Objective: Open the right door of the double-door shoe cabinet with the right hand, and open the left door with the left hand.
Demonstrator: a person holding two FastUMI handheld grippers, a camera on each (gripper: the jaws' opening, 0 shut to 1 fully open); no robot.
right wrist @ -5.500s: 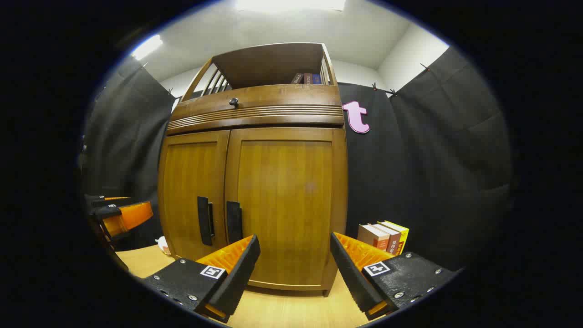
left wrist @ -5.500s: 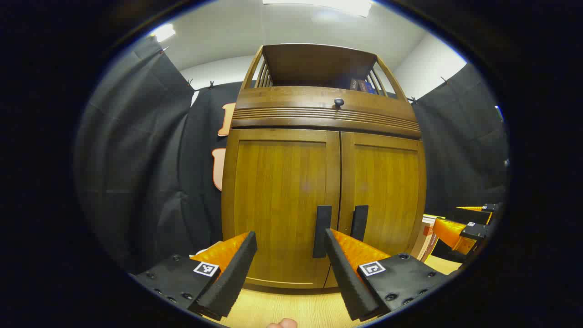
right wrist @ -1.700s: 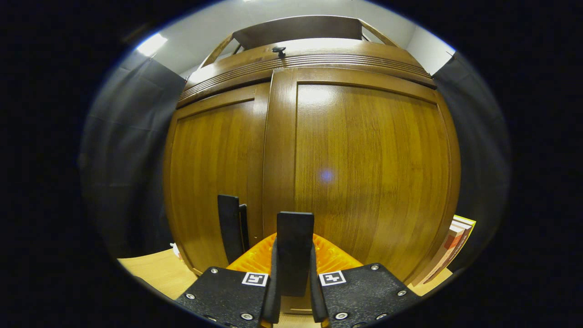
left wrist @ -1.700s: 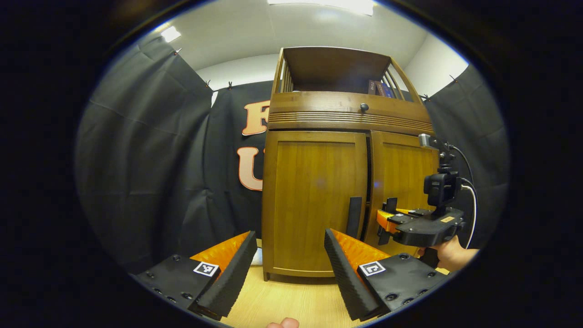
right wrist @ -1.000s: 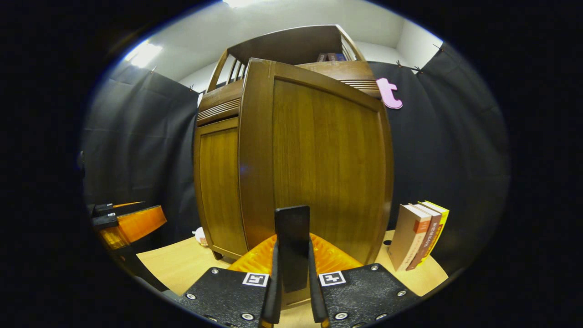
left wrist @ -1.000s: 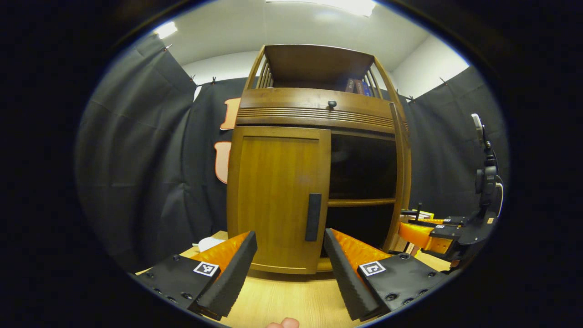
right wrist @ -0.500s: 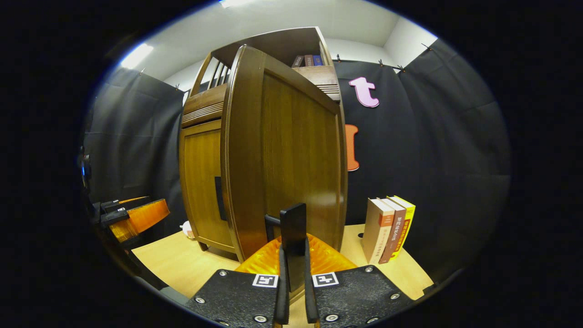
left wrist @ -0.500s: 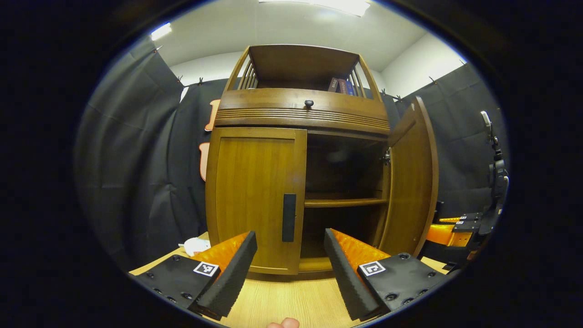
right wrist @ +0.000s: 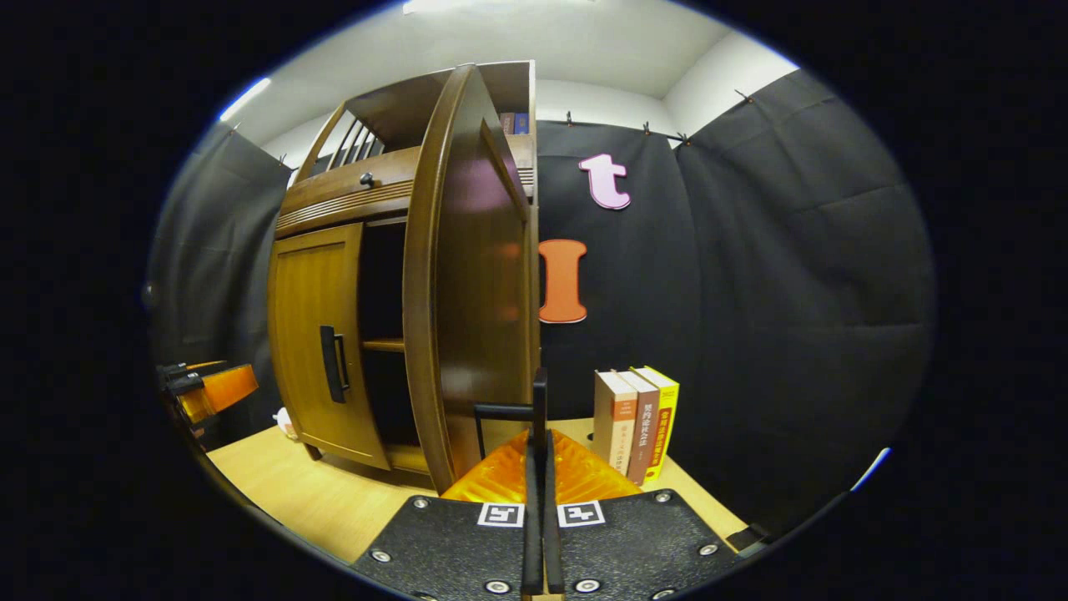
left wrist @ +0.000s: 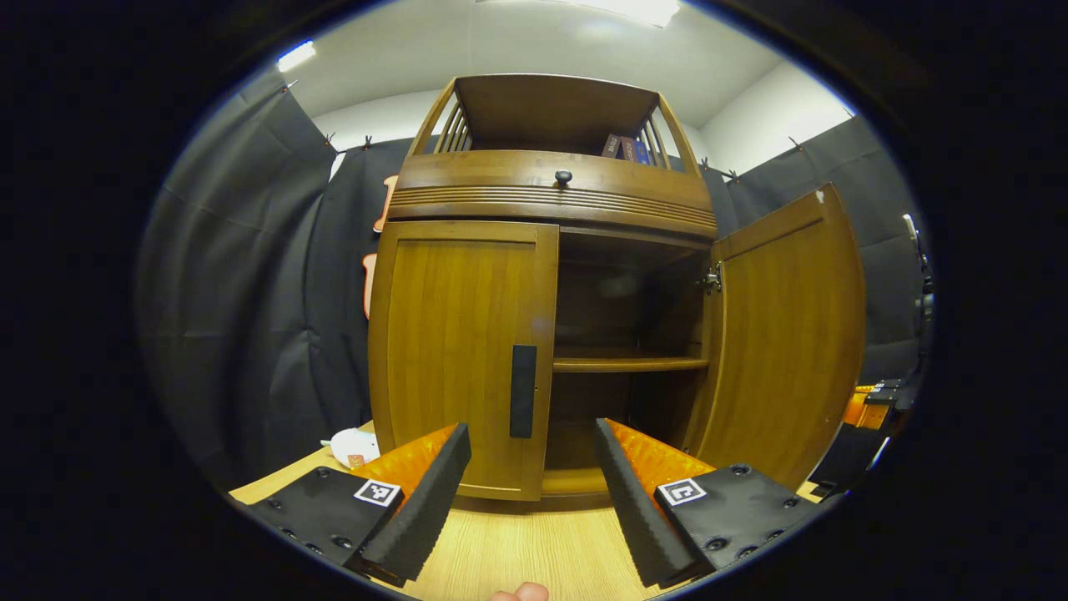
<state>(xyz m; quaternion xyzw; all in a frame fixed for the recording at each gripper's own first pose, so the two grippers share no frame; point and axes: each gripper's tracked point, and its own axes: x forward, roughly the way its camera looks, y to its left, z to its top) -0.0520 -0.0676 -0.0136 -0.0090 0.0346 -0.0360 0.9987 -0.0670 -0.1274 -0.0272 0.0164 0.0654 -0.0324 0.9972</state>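
Note:
The wooden shoe cabinet (left wrist: 551,188) stands on a light wood table. Its right door (left wrist: 788,342) is swung wide open, showing a dark inside with a shelf (left wrist: 630,364). The left door (left wrist: 463,359) is closed, and its dark vertical handle (left wrist: 523,391) sits just beyond my open left gripper (left wrist: 530,467), which holds nothing. In the right gripper view the right door (right wrist: 476,292) is nearly edge-on. My right gripper (right wrist: 538,455) is shut on that door's handle (right wrist: 538,401). The left door (right wrist: 313,342) and its handle (right wrist: 332,364) are to the left there.
Three books (right wrist: 638,421) stand upright on the table (right wrist: 292,492) right of the open door. A small white object (left wrist: 350,446) lies left of the cabinet's foot. Black cloth walls surround the booth. A drawer knob (left wrist: 563,177) sits above the doors.
The right door has swung from half open to wide open, pulled by my right gripper on its handle. The left gripper has edged closer to the left door's handle, still open.

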